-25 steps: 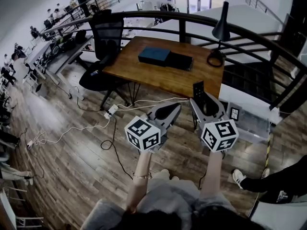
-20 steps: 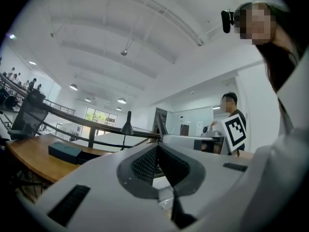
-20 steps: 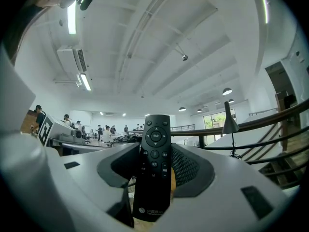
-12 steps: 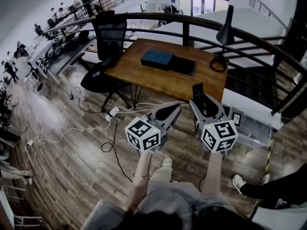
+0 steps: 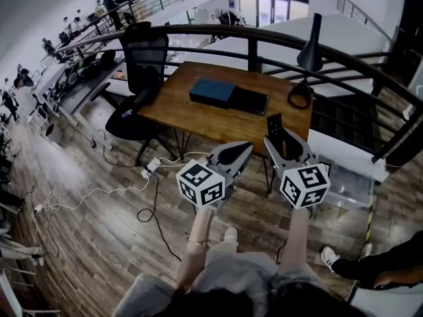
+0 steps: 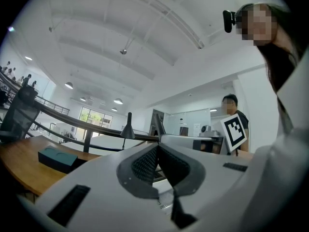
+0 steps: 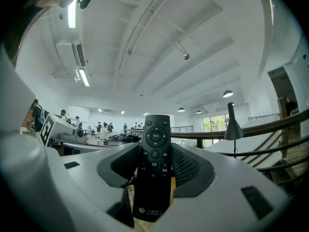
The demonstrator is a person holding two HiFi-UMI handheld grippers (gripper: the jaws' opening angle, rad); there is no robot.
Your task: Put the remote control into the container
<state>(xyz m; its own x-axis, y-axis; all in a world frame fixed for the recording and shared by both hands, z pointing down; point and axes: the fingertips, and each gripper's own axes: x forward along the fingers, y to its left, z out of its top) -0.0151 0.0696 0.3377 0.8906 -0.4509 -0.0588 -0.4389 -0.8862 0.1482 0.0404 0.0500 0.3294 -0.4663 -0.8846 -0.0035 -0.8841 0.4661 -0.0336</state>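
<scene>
Head view: we hold both tools out over the wooden floor (image 5: pixel 79 223), short of a wooden table (image 5: pixel 198 114). The left gripper (image 5: pixel 240 148) has its jaws together, with nothing between them. The right gripper (image 5: pixel 280 140) is clamped on the remote control (image 5: pixel 273 123), whose upper end sticks out past the jaw tips. On the table ahead of both tools lie a teal box (image 5: pixel 213 91) and a black box (image 5: pixel 250 102), touching each other. A black lamp (image 5: pixel 308 41) stands at the table's far corner beyond the right tool. A clear plastic bin (image 5: pixel 347 189) sits on the floor to the right of the right tool.

Left gripper view: the left gripper (image 6: pixel 157 151) shows its pads met at the tips and holds nothing. The teal box (image 6: pixel 57 157) lies ahead to its left on the table (image 6: pixel 17 166).

Right gripper view: the right gripper (image 7: pixel 157 146) grips the remote control (image 7: pixel 154 170) upright between its pads, buttons facing the camera. The lamp (image 7: pixel 233 127) stands ahead to its right.
</scene>
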